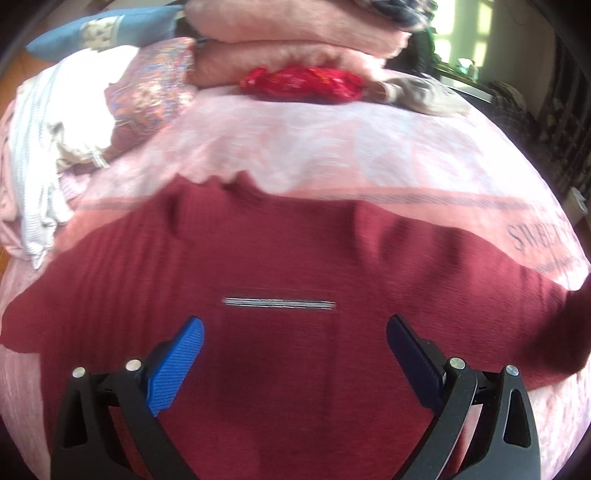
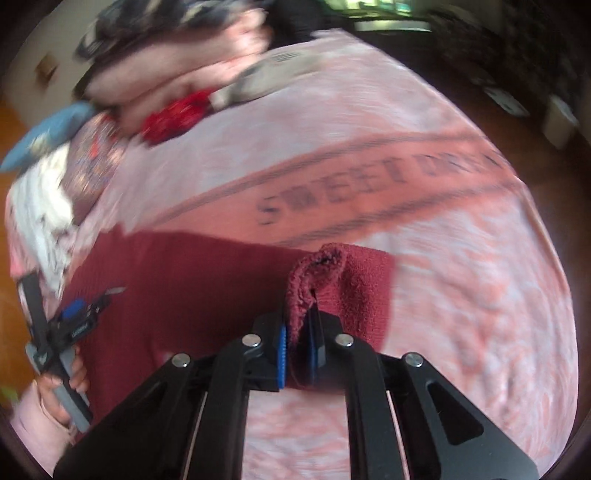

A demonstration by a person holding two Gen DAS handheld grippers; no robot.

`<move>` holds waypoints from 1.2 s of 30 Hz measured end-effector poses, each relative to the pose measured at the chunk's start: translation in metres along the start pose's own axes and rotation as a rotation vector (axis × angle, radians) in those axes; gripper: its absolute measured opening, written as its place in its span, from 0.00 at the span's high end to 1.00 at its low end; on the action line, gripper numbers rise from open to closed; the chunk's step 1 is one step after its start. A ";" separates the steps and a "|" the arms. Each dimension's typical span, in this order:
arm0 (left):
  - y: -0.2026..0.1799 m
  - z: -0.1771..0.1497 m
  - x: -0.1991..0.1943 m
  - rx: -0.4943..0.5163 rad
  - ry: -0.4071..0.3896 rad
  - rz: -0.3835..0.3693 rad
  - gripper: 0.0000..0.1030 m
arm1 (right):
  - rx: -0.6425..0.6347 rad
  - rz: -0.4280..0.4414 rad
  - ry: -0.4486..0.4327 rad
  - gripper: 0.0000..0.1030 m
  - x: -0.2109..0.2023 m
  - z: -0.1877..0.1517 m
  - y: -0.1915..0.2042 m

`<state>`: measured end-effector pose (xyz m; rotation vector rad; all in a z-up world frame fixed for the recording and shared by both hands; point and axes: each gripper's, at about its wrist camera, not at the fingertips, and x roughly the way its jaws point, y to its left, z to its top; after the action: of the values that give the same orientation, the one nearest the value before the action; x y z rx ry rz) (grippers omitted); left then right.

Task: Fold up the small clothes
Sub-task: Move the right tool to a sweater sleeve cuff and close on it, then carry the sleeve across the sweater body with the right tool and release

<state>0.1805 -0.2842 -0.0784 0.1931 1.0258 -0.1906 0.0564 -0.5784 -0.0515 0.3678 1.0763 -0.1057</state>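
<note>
On the bed (image 2: 461,266), the right gripper (image 2: 297,350) is pinching the maroon garment's (image 1: 280,251) sleeve, poised to fold it inward; the left gripper's (image 1: 295,343) fingers are hovering spread.

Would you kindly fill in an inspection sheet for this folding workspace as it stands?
Surface: pink bedspread with printed lettering, partly covered by laundry.
Job's things: maroon garment spread flat; one bunched edge lifted by the right gripper.
Clutter: folded pink blankets, red cloth, white clothes, patterned cloth, blue pillow, grey cloth along the far side.
Grippers: left gripper open above the garment; right gripper shut on the garment's edge.
Cables: nothing seen.
Surroundings: window behind the bed; wooden floor; the rest is blurred.
</note>
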 end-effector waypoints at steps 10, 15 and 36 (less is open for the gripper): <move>0.013 -0.001 -0.009 0.004 0.004 -0.035 0.04 | -0.165 0.147 0.177 0.51 0.071 -0.012 0.097; -0.027 -0.008 -0.013 0.066 0.022 -0.134 0.04 | -0.093 0.185 0.066 0.53 0.023 -0.002 0.057; -0.169 -0.030 0.006 0.234 0.146 -0.296 0.81 | 0.098 0.162 0.014 0.52 0.018 -0.038 -0.055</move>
<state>0.1168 -0.4406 -0.1103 0.2699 1.1744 -0.5734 0.0186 -0.6151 -0.0963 0.5427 1.0535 -0.0115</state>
